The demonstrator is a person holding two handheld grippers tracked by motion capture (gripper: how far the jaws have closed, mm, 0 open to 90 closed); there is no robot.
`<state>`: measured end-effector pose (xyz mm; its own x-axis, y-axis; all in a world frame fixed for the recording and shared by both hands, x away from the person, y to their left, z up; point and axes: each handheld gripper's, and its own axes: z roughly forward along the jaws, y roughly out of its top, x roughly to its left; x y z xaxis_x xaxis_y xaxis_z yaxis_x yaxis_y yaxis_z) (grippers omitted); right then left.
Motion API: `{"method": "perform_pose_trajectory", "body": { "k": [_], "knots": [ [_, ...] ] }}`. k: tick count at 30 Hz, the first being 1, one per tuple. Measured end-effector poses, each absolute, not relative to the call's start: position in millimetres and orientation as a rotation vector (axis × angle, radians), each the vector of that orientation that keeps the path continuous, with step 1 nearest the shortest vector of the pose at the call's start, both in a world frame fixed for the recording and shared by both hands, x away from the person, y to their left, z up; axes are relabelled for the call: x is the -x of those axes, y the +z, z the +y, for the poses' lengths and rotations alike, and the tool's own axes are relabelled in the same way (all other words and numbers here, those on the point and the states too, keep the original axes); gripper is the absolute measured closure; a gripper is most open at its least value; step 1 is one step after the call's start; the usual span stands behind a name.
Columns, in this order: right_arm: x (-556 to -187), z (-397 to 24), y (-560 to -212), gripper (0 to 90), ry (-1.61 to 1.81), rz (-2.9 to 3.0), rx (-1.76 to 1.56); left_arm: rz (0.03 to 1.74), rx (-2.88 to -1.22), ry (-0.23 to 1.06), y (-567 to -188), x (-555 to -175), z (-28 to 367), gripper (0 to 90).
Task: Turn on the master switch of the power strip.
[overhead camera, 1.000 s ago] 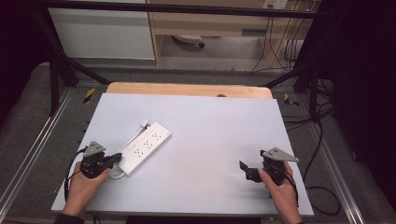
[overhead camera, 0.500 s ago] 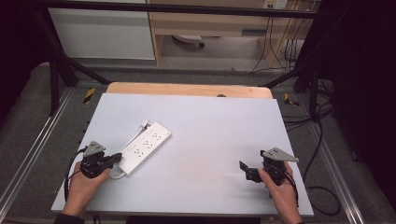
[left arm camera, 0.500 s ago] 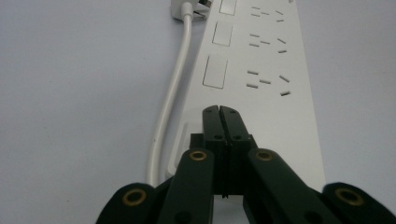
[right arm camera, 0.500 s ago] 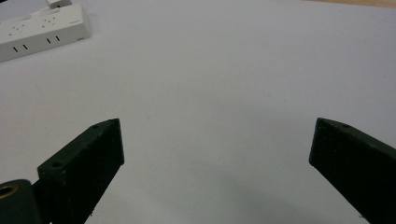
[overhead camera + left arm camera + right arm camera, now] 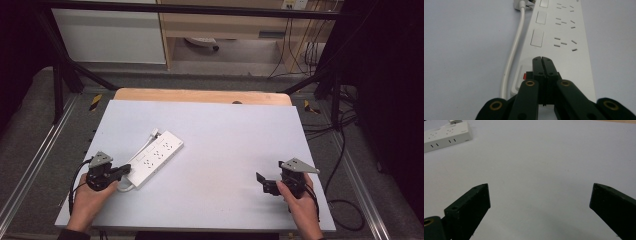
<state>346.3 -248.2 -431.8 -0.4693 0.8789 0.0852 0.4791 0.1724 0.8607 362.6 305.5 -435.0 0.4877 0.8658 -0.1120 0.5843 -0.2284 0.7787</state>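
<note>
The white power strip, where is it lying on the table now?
In the high view the white power strip lies on the left half of the table, its near end at the closed left tongs.

Closed left gripper (image 5: 542, 59) over white power strip (image 5: 564, 45), cord (image 5: 514, 47) alongside

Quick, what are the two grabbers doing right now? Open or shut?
Left gripper: shut, holding nothing, tips over the power strip near its switch.
Right gripper: open wide, empty, above the table.
</note>
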Motion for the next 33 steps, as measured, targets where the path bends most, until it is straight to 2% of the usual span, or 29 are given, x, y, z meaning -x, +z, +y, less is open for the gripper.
{"method": "perform_pose_trajectory", "body": {
  "k": [33],
  "knots": [
    [-346.6, -246.8, -432.8, 3.4, 1.227, 2.033, -1.281, 1.229, -1.915, 0.407, -434.3, -365.0, 307.0, 90.0]
  ]
}}
